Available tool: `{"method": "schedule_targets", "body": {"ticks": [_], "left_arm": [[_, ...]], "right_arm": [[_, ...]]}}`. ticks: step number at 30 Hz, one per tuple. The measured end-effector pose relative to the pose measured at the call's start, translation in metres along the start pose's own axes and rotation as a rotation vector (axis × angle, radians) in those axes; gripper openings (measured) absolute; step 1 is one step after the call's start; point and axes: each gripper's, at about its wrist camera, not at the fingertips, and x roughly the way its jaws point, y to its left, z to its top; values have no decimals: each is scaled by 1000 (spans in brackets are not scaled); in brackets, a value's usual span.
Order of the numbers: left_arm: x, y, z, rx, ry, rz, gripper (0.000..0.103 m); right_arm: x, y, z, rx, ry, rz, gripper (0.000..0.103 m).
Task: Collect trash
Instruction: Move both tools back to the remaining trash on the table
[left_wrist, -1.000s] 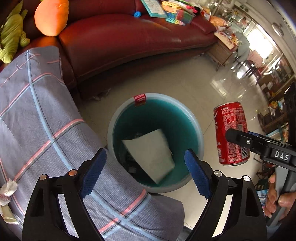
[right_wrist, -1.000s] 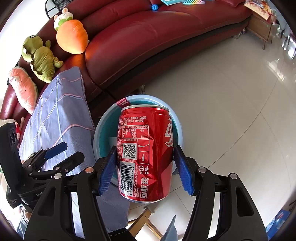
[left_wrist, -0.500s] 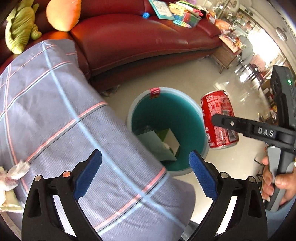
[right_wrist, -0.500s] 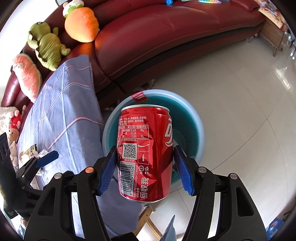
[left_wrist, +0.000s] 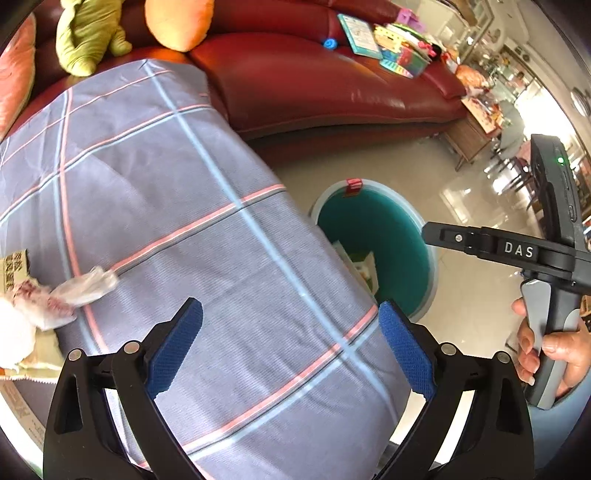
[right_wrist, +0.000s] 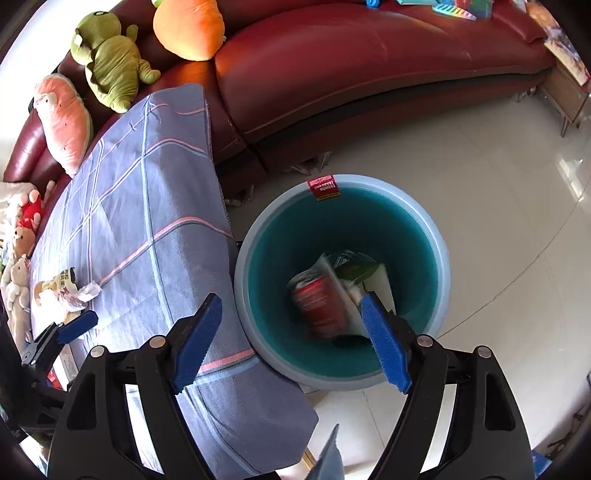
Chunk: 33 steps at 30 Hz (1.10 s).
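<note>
1. Can (right_wrist: 321, 306) looks blurred to me, lying in the bin (right_wrist: 255, 266) beside half-hidden paper.
2. It sits at twelve o'clock between my right hand-held gripper (right_wrist: 291, 338)'s opening, empty jaws.
3. My left hand-held gripper (left_wrist: 291, 347) gapes over the tabletop (left_wrist: 147, 177).

Big dark red leather sofa (right_wrist: 369, 74) curves across the top of both views. Plush toys sit at its left end: a green dino (right_wrist: 110, 62), an orange plush (right_wrist: 188, 26) next to it, and a pink one (right_wrist: 66, 122) further left. More small stuffed toys (right_wrist: 22, 236) are bunched at the far left edge of the right view. A grey-blue checked cloth (left_wrist: 184, 221) with pink and pale blue lines covers the left and middle. In the left view, books and colourful toys (left_wrist: 388, 44) are piled on the sofa at upper right, with a blue thing (left_wrist: 330, 43) beside them. Wooden side table (left_wrist: 476, 133) stands past the sofa's right end, on a glossy cream tile floor (right_wrist: 498, 184).
</note>
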Motion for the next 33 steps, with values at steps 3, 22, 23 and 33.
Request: {"method": "schedule_targets", "body": {"ticks": [3,22,23,33], "left_arm": [[-8,6,-7,-7,-9,-1,96],[-86,83,-72,-109,-87,41,97],[-90,89,-76,-123,-92,44,97],[-141,144,-115,-191,-157,81,97]], "right_arm": [[-6,5,-7,-8,-3,-13,77],[-16,101,-58,-127,17,-1,77],[-16,107,-59,-138,18,-1,77],[-22,179,-80,-253,30,-5,77]]}}
